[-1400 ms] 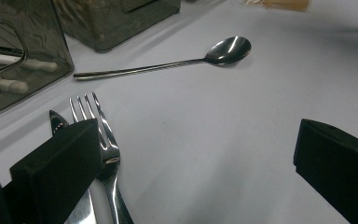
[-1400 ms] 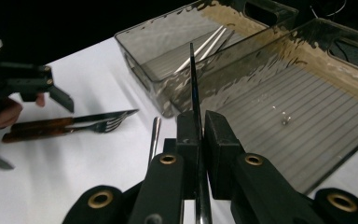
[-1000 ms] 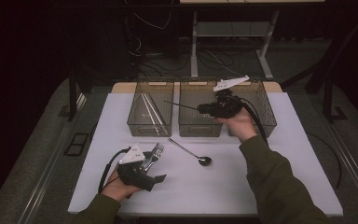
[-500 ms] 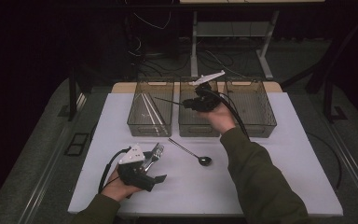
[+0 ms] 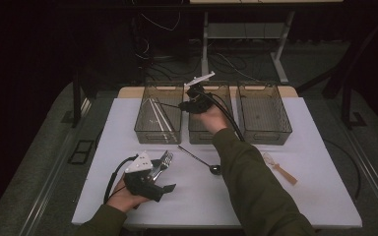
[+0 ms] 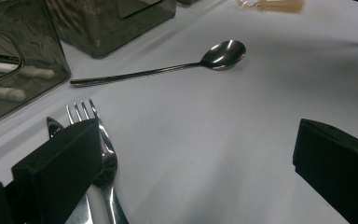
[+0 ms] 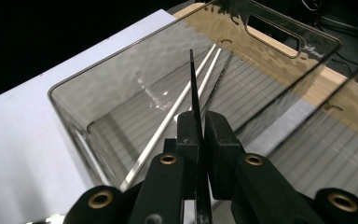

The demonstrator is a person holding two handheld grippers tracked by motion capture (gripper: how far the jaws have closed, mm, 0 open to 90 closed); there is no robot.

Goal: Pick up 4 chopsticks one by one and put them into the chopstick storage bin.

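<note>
My right gripper [image 5: 183, 105] [image 7: 198, 135] is shut on a thin black chopstick [image 7: 193, 84] and holds it above the left clear bin [image 5: 145, 129] [image 7: 74, 81]. The chopstick points along the bin. Two white chopsticks [image 7: 168, 116] [image 5: 155, 116] and a dark one lie in that bin. My left gripper [image 5: 161, 177] [image 6: 191, 154] rests low at the front left of the white mat, jaws wide apart with bare mat between them. A steel fork [image 6: 100, 140] [image 5: 164, 159] lies against its left jaw, with a knife tip [image 6: 51, 125] beside it.
A long-handled spoon [image 5: 199, 158] [image 6: 168, 70] lies on the mat in front of the bins. The middle bin [image 5: 199, 133] and the right bin [image 5: 266, 132] stand in a row at the back. A small wooden-handled utensil [image 5: 280, 170] [image 6: 275, 4] lies at the right.
My right hand has carried the black chopstick leftward, from over the middle and right bins to over the left bin. The left gripper has stayed put.
</note>
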